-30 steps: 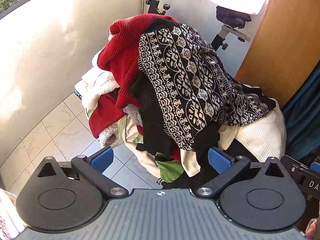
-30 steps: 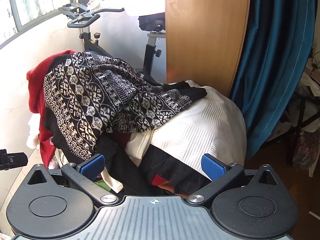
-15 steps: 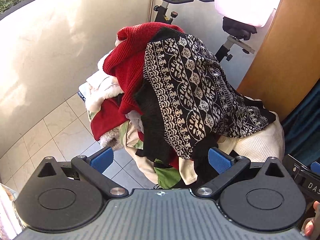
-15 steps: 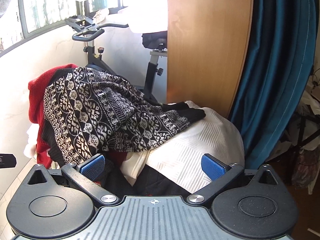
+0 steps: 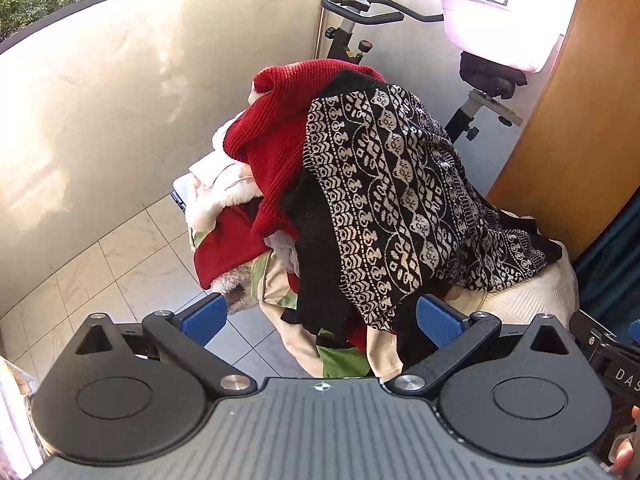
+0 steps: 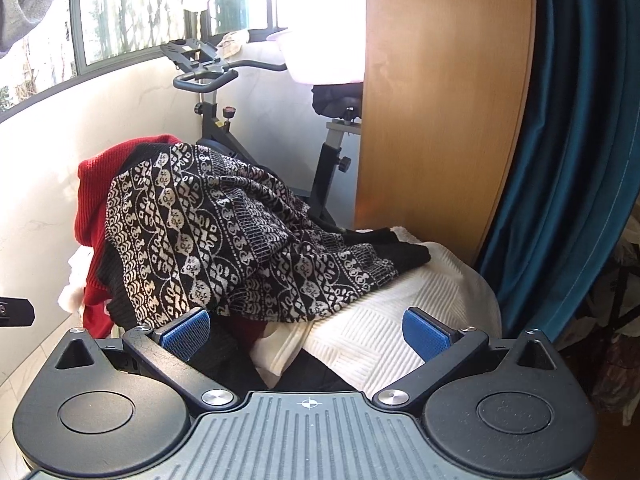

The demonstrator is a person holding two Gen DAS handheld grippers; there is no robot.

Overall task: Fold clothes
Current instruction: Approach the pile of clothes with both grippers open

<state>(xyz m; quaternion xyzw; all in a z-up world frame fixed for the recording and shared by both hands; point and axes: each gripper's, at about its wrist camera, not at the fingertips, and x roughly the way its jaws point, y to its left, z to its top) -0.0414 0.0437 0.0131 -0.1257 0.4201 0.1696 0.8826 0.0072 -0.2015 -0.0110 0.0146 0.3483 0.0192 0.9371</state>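
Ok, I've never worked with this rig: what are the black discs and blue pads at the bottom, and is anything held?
Each picture comes from a camera on a hand-held gripper, looking along its two blue-padded fingers. The left hand-held gripper and the right hand-held gripper are both open and hold nothing. Ahead lies a heap of clothes: a black-and-white patterned sweater on top, a red knit sweater beside it, a white textured blanket under it. Behind stands an exercise bike.

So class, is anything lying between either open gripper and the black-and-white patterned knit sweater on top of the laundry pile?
Nothing visible: the black-and-white patterned knit sweater lies uncovered on top, directly ahead of the left gripper and right gripper.
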